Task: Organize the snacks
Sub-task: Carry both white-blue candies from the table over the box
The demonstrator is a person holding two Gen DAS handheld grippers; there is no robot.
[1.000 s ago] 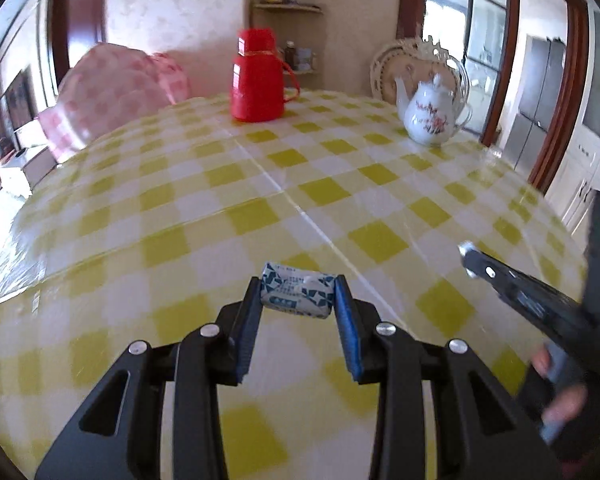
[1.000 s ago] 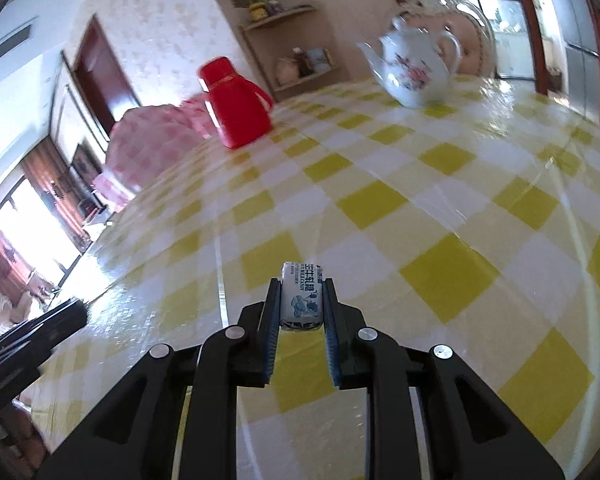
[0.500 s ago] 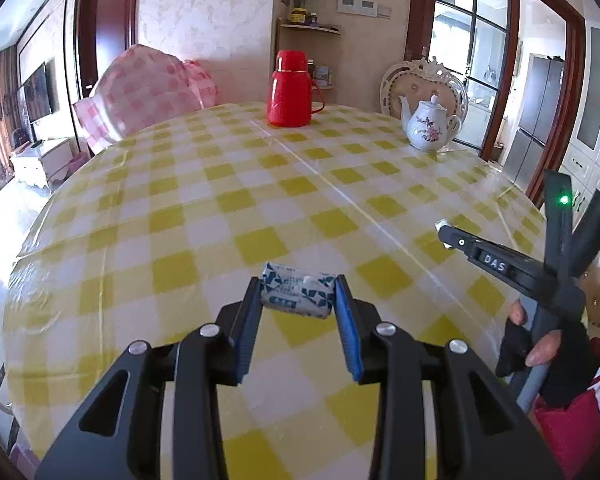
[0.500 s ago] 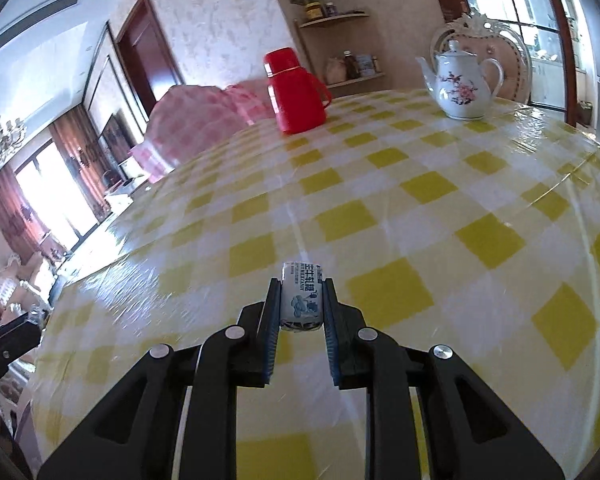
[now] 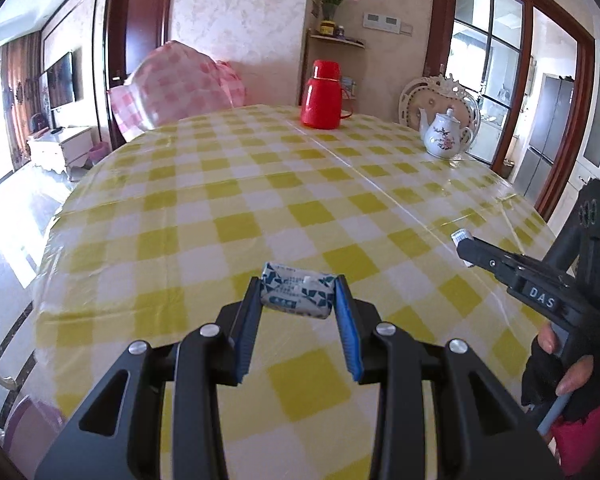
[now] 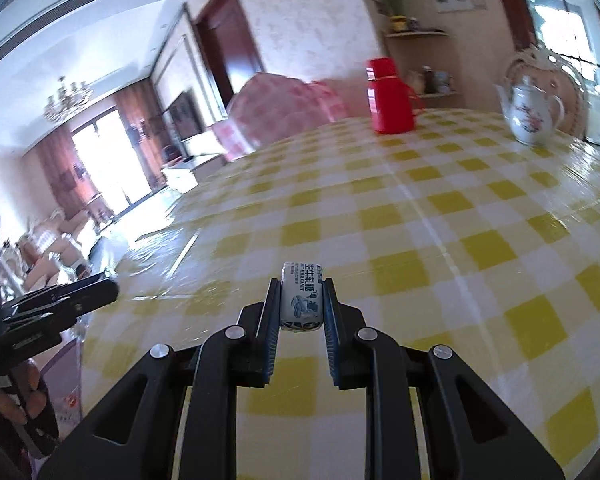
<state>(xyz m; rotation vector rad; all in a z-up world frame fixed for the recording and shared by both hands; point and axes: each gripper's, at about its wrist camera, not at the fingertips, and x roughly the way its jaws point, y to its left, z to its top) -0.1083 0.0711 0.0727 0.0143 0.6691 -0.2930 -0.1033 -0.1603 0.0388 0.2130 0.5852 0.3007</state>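
Presently left gripper (image 5: 297, 305) jaws pinching blue-white wrapped candy (image 5: 297, 294) crosswise, right gripper (image 6: 301, 305) jaws pinching matching candy (image 6: 301, 298) lengthwise; slick wrappers risking slipping out over yellow-checked tabletop (image 5: 260, 200).

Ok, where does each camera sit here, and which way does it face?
Left wrist: on the left gripper, facing across the checked table; shows the right gripper and a hand.
Right wrist: on the right gripper, facing likewise; left gripper at the left edge.
Both show a held candy, the red flask and teapot.
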